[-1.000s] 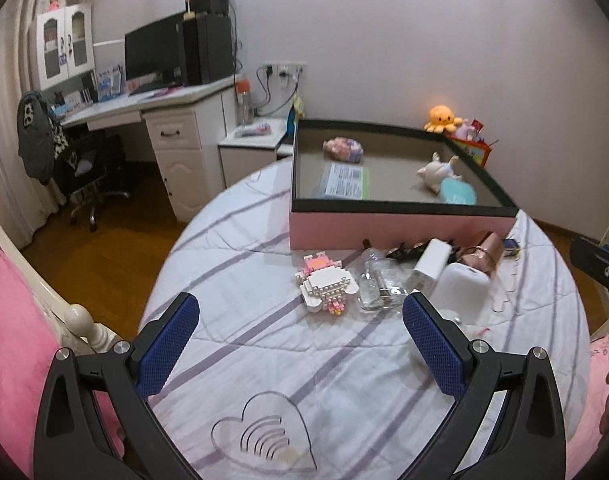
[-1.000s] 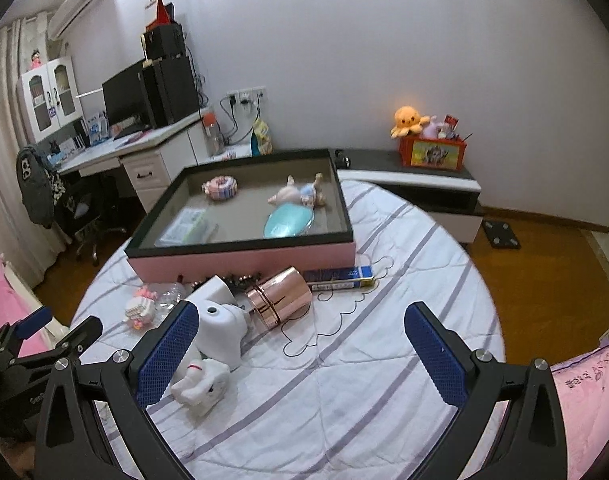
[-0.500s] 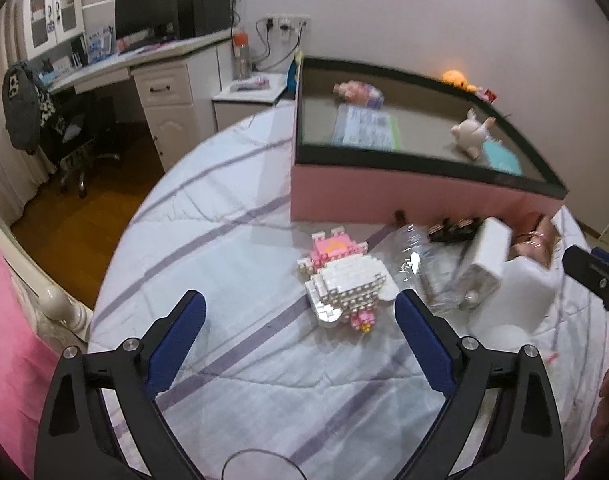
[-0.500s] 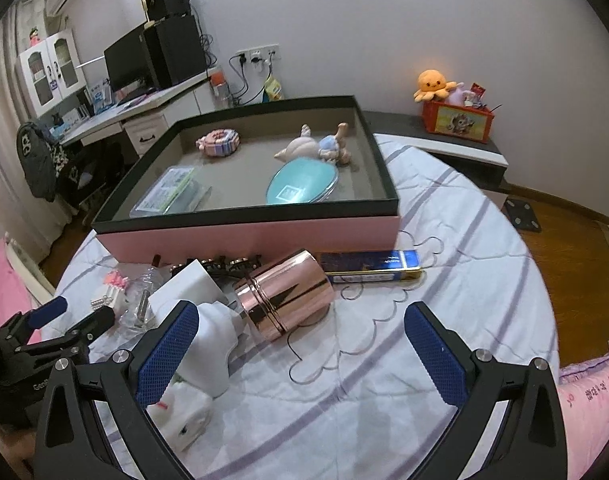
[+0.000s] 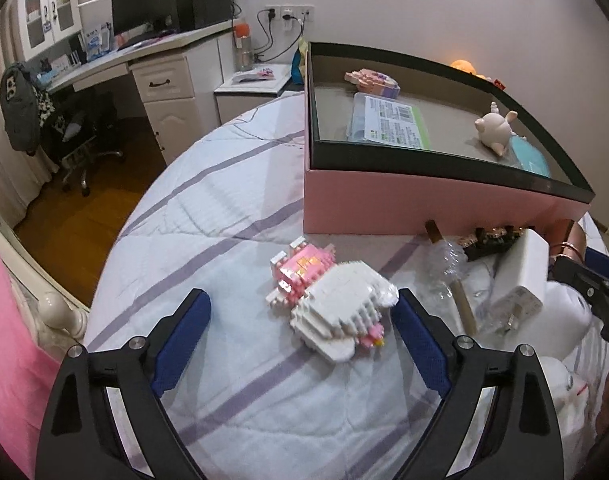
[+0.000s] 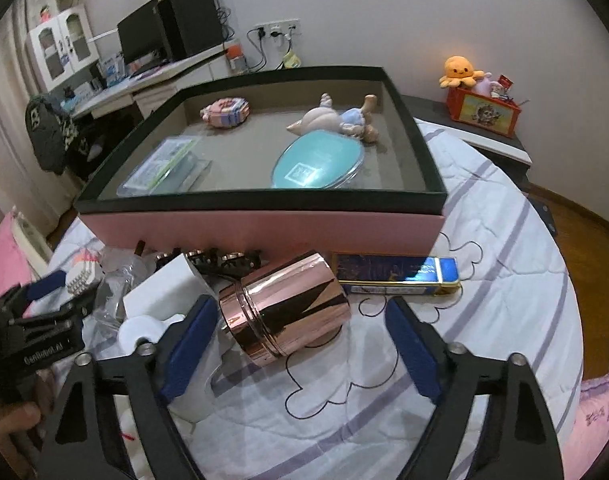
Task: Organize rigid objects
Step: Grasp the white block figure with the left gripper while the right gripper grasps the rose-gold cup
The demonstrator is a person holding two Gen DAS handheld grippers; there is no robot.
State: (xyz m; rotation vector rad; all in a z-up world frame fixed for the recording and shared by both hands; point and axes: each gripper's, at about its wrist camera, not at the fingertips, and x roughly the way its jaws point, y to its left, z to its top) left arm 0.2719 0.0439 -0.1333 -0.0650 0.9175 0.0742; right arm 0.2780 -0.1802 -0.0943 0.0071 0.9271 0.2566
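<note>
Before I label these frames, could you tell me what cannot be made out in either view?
- Left wrist view: the rose-gold canister is mostly hidden behind the white charger and the right tongs.
- Right wrist view: the brick model is largely hidden by the left tongs.
- Both views: label print on the flat packet in the pink box is too small to read.

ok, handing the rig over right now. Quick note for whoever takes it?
Left gripper: open, empty, low over the white and pink brick model.
Right gripper: open, empty, straddling the rose-gold canister, which lies on its side.
Done: teal case, figurine, plastic packet and pink block toy sit in the pink box.
Left: model, canister, blue tin, white charger and the rest, all on the bed in front of the box.
</note>
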